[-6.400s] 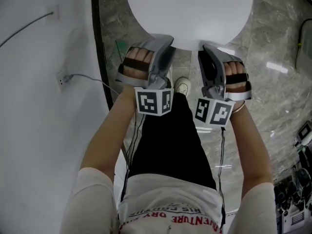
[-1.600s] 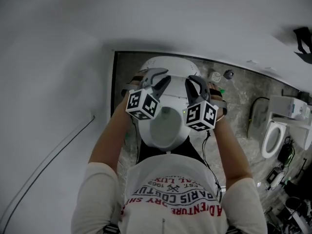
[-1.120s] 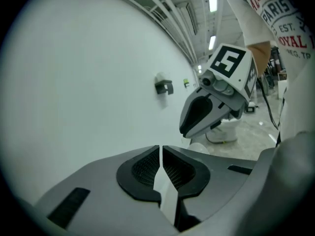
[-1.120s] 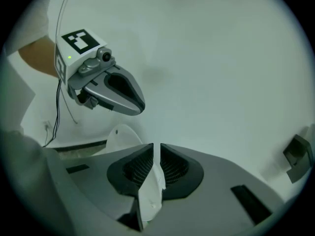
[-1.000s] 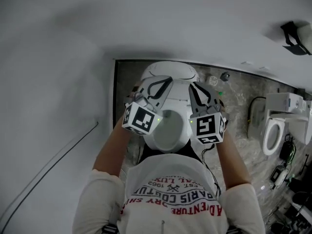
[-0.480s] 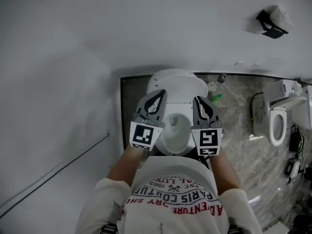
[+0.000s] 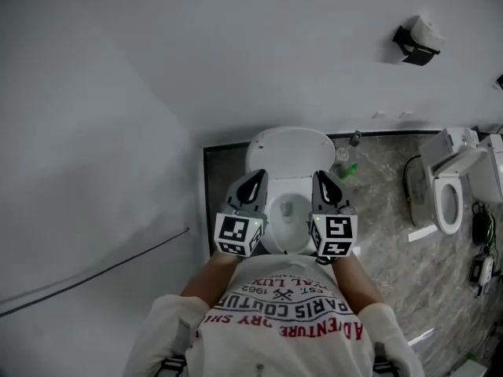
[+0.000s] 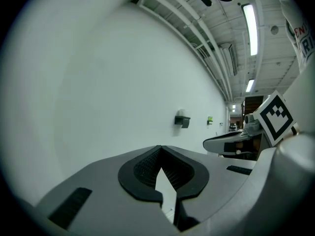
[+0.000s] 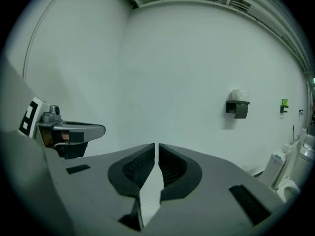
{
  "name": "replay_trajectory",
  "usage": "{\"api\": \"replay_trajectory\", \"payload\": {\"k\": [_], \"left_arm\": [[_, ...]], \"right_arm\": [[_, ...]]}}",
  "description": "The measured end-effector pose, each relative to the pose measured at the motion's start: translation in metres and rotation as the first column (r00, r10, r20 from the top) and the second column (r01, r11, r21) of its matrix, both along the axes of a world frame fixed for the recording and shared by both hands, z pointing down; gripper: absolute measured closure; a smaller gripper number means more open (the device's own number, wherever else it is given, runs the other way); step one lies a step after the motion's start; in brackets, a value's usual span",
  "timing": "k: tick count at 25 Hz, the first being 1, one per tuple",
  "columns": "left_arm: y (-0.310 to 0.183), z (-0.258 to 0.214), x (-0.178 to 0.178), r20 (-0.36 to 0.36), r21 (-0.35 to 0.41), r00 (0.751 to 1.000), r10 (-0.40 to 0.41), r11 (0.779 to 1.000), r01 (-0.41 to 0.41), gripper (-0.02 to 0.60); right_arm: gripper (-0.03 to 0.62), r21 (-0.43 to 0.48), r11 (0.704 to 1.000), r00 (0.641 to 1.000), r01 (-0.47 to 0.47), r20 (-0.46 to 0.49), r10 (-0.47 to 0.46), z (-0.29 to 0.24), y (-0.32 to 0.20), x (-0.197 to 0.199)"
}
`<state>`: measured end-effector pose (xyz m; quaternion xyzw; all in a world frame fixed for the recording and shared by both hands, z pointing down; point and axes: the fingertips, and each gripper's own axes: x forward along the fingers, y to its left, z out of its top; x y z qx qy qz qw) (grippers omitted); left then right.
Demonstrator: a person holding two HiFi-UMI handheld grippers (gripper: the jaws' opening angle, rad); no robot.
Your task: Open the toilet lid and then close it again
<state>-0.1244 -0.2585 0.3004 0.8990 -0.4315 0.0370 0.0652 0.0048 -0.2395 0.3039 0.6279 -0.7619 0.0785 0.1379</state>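
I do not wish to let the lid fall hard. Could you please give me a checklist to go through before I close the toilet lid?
1. Toilet lid raised against the wall: ok.
2. Left gripper empty: ok, jaws together with nothing between them.
3. Right gripper empty: ok, jaws shut to a thin slit with nothing between them.
4. Grippers in reach of the lid edge: not ok, both hang over the seat, short of the lid.
5. Seat free of objects in the lid's path: cannot tell, the middle is bare but the grippers cover its sides.
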Motion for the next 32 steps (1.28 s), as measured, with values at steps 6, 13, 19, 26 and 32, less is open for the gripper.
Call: {"api": "replay_trajectory", "payload": {"k": [6, 13, 19, 26, 32], "left_arm": [[-0.002, -0.022, -0.006, 0.014, 0.058, 0.999, -0.029, 0.998, 0.028, 0.575], [-0.004, -0.030, -0.001, 0.032, 0.071, 0.999, -0.035, 0.997, 0.033, 0.575], [-0.005, -0.024, 0.002, 0.024, 0.051, 0.999, -0.024, 0.998, 0.023, 0.575], [-0.006, -0.009, 0.009, -0.004, 0.003, 1.000, -0.013, 1.000, 0.013, 0.575], [-0.014, 0.001, 0.011, 0.007, 0.009, 1.000, -0.007, 1.000, 0.007, 0.575]], "right_arm": [[0.563, 0.031, 1.000, 1.000, 0.003, -0.010, -0.003, -0.014, 0.001, -0.005], [0.563, 0.024, 0.999, 1.000, 0.021, -0.008, -0.021, -0.021, -0.006, 0.000], [0.563, 0.016, 1.000, 1.000, 0.024, -0.016, -0.024, -0.019, -0.008, 0.004], [0.563, -0.014, 0.999, 1.000, 0.030, -0.009, -0.030, -0.007, -0.005, 0.012], [0.563, -0.044, 0.999, 1.000, 0.003, -0.023, -0.004, 0.009, -0.012, 0.021]]}}
